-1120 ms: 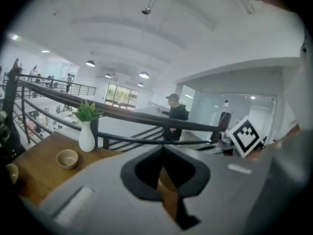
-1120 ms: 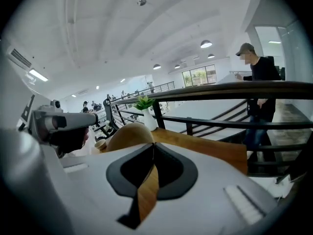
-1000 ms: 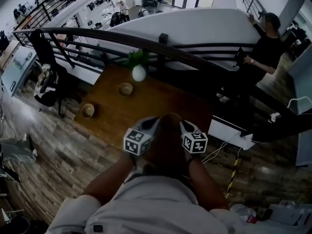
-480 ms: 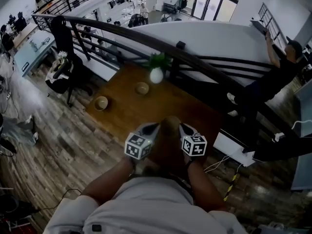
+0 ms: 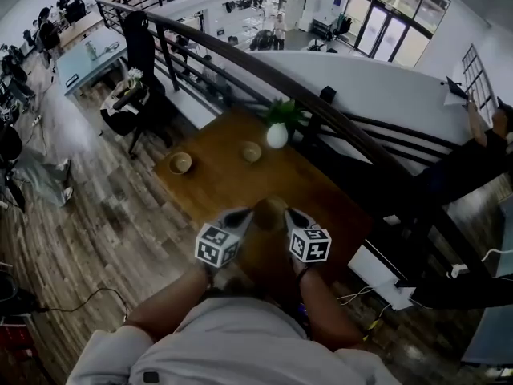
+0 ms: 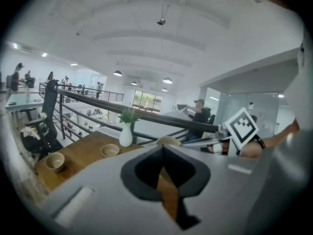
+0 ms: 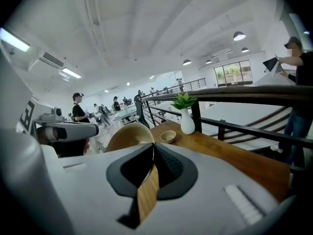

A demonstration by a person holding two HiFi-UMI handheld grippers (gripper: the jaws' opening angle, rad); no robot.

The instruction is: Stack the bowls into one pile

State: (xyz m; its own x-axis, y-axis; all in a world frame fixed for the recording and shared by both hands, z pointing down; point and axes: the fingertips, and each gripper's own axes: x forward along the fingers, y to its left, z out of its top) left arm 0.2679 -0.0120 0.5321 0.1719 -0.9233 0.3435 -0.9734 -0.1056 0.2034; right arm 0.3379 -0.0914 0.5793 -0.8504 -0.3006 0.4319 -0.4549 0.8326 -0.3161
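Bowl (image 5: pixel 270 212) lodged between tips of left gripper (image 5: pixel 243 217) and right gripper (image 5: pixel 292 215), over near end of table (image 5: pixel 321 187). Both sets of jaws clenched together (grip on rim not discernible). Far bowl (image 5: pixel 252 151) beside vase (image 5: pixel 276 135); edge bowl (image 5: pixel 179 163) well apart.

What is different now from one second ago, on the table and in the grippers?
Nothing was taken or let go. Only the head camera swung, so the table and the person in black sit elsewhere in the picture. The left gripper and right gripper stay shut on the rim of the held bowl between them. The left bowl, the middle bowl and the vase keep their places on the table.
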